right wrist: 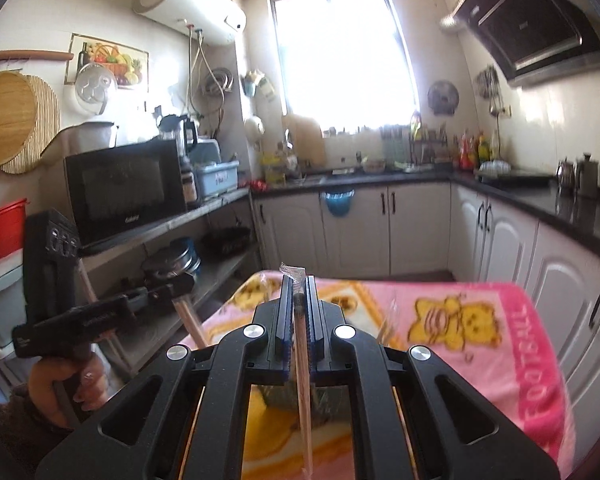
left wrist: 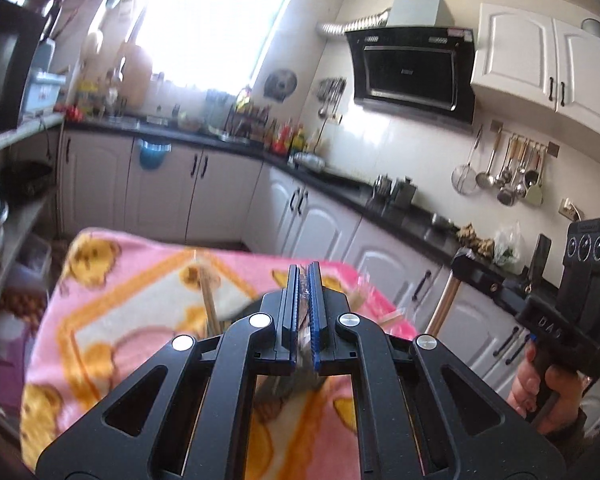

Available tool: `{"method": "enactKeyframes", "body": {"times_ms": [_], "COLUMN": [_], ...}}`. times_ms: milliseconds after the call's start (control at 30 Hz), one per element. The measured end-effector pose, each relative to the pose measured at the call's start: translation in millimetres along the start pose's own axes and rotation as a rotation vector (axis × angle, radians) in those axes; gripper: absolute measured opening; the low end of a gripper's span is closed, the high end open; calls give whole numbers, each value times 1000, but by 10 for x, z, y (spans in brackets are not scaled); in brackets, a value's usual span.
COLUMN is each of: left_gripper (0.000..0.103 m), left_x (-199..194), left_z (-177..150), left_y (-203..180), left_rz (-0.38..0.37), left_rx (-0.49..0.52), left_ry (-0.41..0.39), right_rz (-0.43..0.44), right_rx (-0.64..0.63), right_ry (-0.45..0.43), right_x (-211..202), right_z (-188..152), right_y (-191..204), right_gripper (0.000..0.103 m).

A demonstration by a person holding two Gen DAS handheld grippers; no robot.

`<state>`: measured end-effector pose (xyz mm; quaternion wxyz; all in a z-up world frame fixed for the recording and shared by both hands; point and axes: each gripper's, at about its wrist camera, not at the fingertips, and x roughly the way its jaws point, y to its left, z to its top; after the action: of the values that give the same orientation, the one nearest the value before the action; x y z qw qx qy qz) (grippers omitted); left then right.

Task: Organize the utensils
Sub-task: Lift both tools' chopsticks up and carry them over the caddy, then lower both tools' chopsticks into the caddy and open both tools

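Left gripper (left wrist: 305, 276) clenched on thin blurred item, likely clear wrapper; exact thing unclear. Wooden chopsticks (left wrist: 210, 304) stood near left over pink blanket (left wrist: 112, 280). Right gripper (right wrist: 299, 286) clenched on wrapped chopstick (right wrist: 302, 364), wrapper tip poking past fingertips, held above blanket.

Risk, judged: thin slick wrap could slip through pads; 2 grippers close together could tear wrap or drop stick.

Left view alone showed hanging ladles (left wrist: 508, 176); right view alone showed microwave (right wrist: 126, 188) and hand (right wrist: 66, 384) on other gripper.
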<state>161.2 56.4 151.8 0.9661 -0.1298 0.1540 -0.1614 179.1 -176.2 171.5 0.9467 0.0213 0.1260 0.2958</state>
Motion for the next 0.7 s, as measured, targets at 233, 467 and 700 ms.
{"method": "enactKeyframes", "body": {"times_ms": [233,467,700], "left_gripper": [2,2,2], "left_x": [21,215,470], "left_z": [435,665,709], "left_y": [-84,-125,-81], "left_rz": [4,24,62], "left_rx": [34,59,58], "left_ry": [-82,-105,-112], "right_rz": [-33,-59,-76], "right_rx": [-28,-17,-2], "right_ry": [-69,-130,-149], "right_x": [99,282,524], "right_z": [254,392,393], "right_y": [-14,-116,-233], "right_gripper": [6,6,6]}}
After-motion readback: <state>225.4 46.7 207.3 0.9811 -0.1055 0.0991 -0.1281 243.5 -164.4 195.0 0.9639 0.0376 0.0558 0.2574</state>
